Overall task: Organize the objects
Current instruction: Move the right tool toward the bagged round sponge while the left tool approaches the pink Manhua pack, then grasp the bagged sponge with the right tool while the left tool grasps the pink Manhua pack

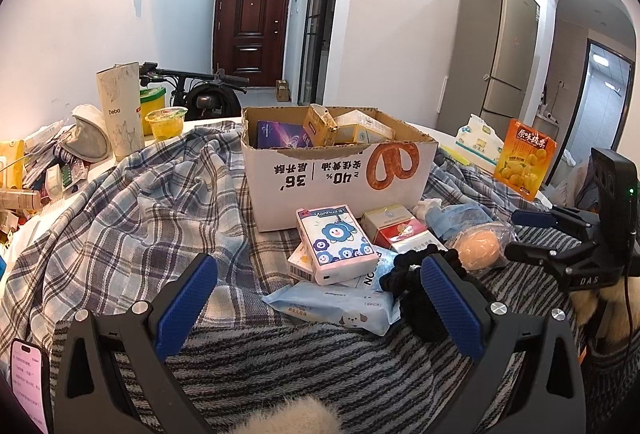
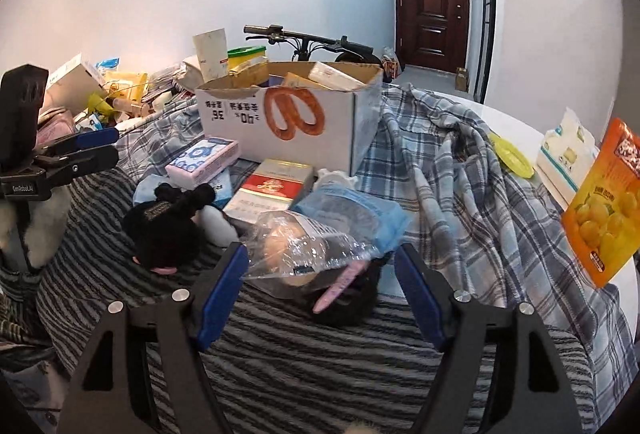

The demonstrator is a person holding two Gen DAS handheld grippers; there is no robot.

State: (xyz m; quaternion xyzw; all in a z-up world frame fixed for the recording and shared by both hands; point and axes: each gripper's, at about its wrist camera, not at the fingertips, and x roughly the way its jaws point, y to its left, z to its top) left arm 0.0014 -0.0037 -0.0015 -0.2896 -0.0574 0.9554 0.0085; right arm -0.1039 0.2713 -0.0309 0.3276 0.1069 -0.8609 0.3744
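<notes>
A round white table [image 1: 208, 122] is seen buried under a blue plaid cloth [image 1: 132, 202] and, nearer the cameras, a grey striped blanket [image 1: 304, 366]; bare tabletop shows only along the far rim and the right edge. At the middle stands the open cardboard box [image 1: 340, 178], pretzel print toward the cameras, small cartons already inside, its torn front lip low. Clutter is heaped along the left edge, so little free surface is left there.

In front of the box a loose pile is spread: a pink tissue pack [image 1: 336, 242] lying on a wet-wipes packet [image 1: 332, 304], a red-and-white carton [image 1: 396, 228], a black hair scrunchie [image 1: 416, 266], and a clear plastic bag [image 2: 304, 246] with a peach-coloured round item inside. An orange snack pouch [image 1: 524, 158] is propped upright toward the right edge beside a tissue packet [image 1: 478, 142].

The left gripper [image 1: 320, 298] is held spread wide above the striped blanket, nothing pinched, open blanket below it. The right gripper [image 2: 320, 282] is seen with its fingers astride the clear bag; the left pad [image 2: 224, 282] meets the bag's edge, but a firm pinch cannot be told.
</notes>
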